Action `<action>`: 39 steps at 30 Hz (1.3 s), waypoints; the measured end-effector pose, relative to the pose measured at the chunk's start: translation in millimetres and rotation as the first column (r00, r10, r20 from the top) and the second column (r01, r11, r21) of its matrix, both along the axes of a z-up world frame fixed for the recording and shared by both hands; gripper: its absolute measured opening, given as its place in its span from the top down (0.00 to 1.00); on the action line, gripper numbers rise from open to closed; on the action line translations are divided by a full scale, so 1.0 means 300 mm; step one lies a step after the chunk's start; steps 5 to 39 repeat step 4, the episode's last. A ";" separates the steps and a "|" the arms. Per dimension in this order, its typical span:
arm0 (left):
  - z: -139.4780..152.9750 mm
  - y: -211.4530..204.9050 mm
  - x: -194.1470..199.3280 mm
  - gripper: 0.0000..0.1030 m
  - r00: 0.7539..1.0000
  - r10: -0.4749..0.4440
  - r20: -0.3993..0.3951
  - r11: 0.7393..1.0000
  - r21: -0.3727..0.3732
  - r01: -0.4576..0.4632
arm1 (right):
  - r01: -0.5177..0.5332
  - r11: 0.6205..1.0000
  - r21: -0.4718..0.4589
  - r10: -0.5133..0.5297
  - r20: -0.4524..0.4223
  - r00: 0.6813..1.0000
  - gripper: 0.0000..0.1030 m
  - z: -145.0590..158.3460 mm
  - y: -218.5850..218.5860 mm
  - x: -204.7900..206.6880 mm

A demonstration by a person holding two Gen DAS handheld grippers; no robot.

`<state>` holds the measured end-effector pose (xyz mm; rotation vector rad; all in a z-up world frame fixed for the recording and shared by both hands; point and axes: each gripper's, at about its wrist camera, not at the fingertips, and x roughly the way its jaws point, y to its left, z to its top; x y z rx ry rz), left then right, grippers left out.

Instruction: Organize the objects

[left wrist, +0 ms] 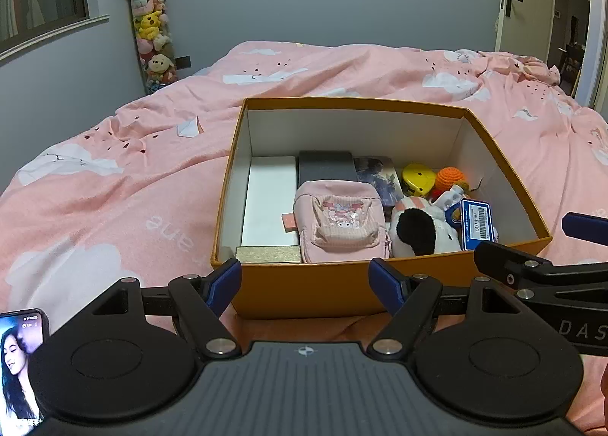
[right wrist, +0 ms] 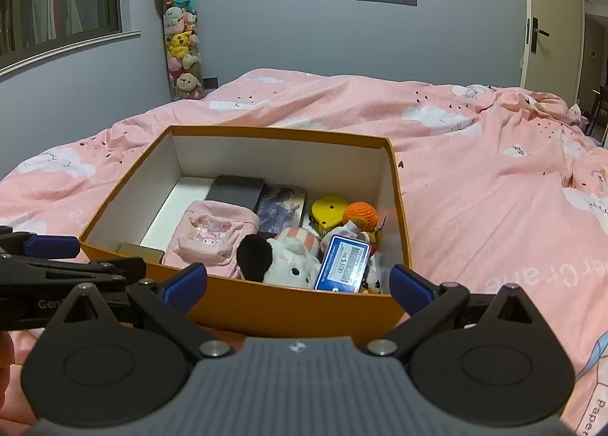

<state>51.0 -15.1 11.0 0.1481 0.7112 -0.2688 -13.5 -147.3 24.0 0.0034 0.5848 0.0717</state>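
An orange box point(left wrist: 315, 288) sits on a bed with a pink blanket point(left wrist: 114, 177). Its long sides run away from the cameras, toward the far wall, and its open top faces up. Lots of things are already in it: a pink pouch point(left wrist: 340, 221), a white flat box point(left wrist: 270, 200) on the left side, a dark flat case point(left wrist: 326, 166) behind the pouch, a soft toy point(left wrist: 418, 229) with a black ear, a blue card point(left wrist: 477, 223) with a bar code, a yellow thing point(left wrist: 418, 177) and an orange knitted ball point(left wrist: 450, 178). The white flat box and the dark case lie the same way as the orange box, long sides pointing to the far wall.

The left gripper point(left wrist: 304, 282) is just in front of the near wall of the orange box. Its jaws are wide apart and hold nothing. The right gripper point(right wrist: 298, 284) is beside it, near the right corner, and its jaws are wide apart and empty too.

The tidying looks almost done, because no loose things show on the blanket. A phone point(left wrist: 21, 367) shows at the left edge. If more goes in, it is best to lower it straight down into the bare spot at the back, and not squash the soft toy
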 end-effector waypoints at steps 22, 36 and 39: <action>-0.001 0.003 0.002 0.14 1.000 -0.001 -0.002 1.000 -0.004 0.001 | -0.001 1.000 -0.002 0.001 -0.004 1.000 0.01 -0.002 0.000 0.001; -0.001 0.003 0.002 0.14 1.000 -0.001 -0.002 1.000 -0.004 0.001 | -0.001 1.000 -0.002 0.001 -0.004 1.000 0.01 -0.002 0.000 0.001; -0.001 0.003 0.002 0.14 1.000 -0.001 -0.002 1.000 -0.004 0.001 | -0.001 1.000 -0.002 0.001 -0.004 1.000 0.01 -0.002 0.000 0.001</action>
